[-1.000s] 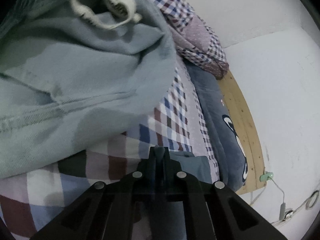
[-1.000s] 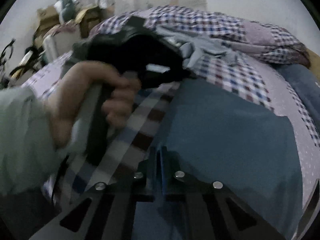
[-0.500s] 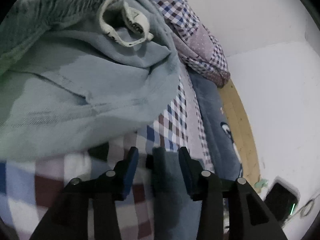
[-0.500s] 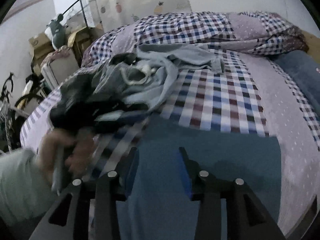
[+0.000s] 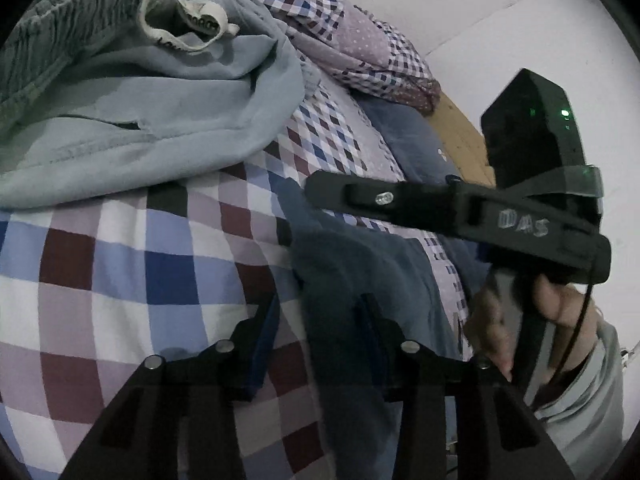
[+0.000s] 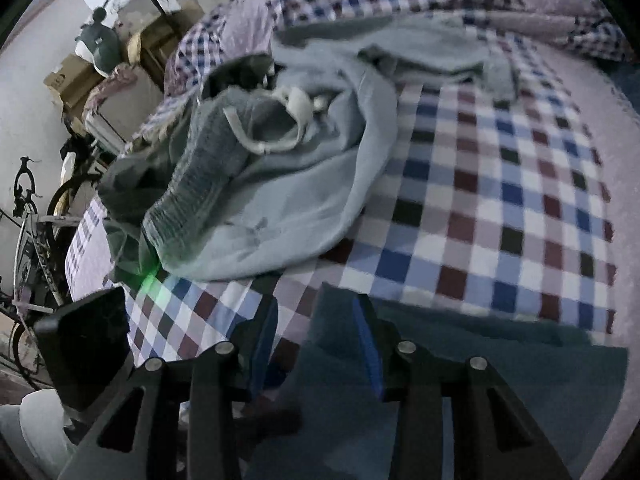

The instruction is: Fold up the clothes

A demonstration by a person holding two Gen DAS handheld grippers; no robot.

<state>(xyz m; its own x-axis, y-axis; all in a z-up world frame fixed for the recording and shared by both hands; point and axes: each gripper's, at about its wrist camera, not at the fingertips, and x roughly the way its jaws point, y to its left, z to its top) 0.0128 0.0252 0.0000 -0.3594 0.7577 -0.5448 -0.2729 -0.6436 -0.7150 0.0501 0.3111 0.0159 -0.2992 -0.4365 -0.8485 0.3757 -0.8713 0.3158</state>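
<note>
A dark teal-blue garment (image 5: pixel 340 272) lies flat on the checked bedsheet (image 5: pixel 120 260). My left gripper (image 5: pixel 318 312) hovers over its edge. Its jaws are closing, with a fold of the cloth between them, and the pads are not pressing on it. My right gripper (image 6: pixel 316 316) is open over a corner of the same garment (image 6: pixel 460 368). In the left wrist view a hand holds the right gripper (image 5: pixel 320 188) just beyond that cloth. A crumpled pile of light blue-grey clothes (image 5: pixel 160 100) (image 6: pixel 280 180) lies further up the bed.
A patchwork quilt (image 5: pixel 360 40) and a blue pillow (image 5: pixel 416 148) lie by the wooden bed frame (image 5: pixel 460 132) and the white wall. Left of the bed stand a bicycle (image 6: pixel 28 208) and cardboard boxes (image 6: pixel 72 80). The left gripper's body (image 6: pixel 88 340) shows low left.
Both grippers were shut on the dark garment and have opened. Each has drawn back from it. The right gripper has swung toward the pile and come into the left wrist view.
</note>
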